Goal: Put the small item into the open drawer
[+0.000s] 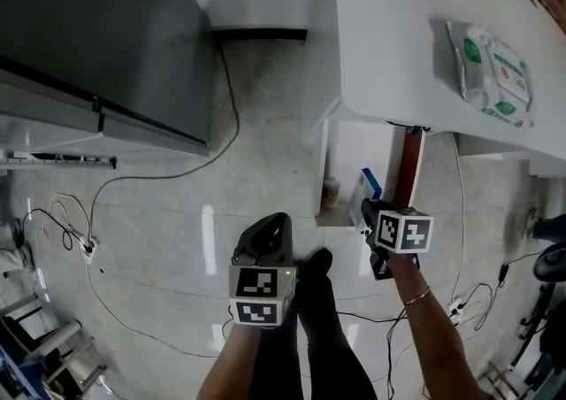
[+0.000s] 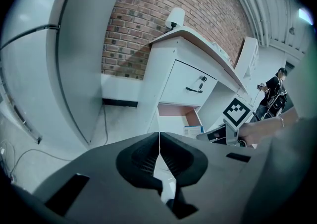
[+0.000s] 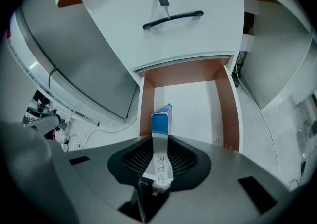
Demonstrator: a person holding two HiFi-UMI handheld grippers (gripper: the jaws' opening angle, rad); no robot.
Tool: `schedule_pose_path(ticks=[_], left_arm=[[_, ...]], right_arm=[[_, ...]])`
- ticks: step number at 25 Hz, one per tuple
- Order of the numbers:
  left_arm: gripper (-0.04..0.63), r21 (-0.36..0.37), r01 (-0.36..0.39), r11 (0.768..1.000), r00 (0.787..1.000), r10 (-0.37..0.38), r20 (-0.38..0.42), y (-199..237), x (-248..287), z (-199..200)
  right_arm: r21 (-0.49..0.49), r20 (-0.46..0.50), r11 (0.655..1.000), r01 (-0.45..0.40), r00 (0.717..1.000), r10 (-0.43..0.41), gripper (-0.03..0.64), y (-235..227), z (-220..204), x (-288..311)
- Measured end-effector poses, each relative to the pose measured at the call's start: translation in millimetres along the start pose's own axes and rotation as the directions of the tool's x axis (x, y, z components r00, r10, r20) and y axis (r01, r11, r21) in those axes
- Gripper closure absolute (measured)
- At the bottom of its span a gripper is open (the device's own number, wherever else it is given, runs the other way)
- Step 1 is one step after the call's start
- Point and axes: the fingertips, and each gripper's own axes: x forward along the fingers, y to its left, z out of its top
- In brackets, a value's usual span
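Note:
My right gripper is shut on a small blue and white box, which sticks out past the jaws. It hangs over the open drawer, a white floor between brown side walls. In the head view the box and right gripper sit at the front of that drawer, under the white desk. My left gripper hangs lower left over the floor. Its jaws meet in a line with nothing between them. From there I see the drawer and the box.
A closed drawer with a black handle and a key sits above the open one. A pack of wipes lies on the desk. A tall grey cabinet stands left; cables and a power strip lie on the tiles.

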Motion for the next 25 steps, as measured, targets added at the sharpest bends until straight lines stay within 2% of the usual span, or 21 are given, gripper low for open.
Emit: schedule_pose_path(ticks=[12,25], left_arm=[[0.572,-0.026,-0.018,0.999,1.000,0.018,0.002,10.6,21.0,-5.5],[0.572,-0.029,-0.016,0.999,1.000,0.015,-0.020,19.8,40.2,-15.0]], right_arm=[[0.065,-0.042,0.997,0.042,0.998,-0.039,0.518,-22.1,6.5,44.1],[0.028,-0.126,0.997,0.073,0.990,-0.069,0.518,-29.6,0.7,89.8]])
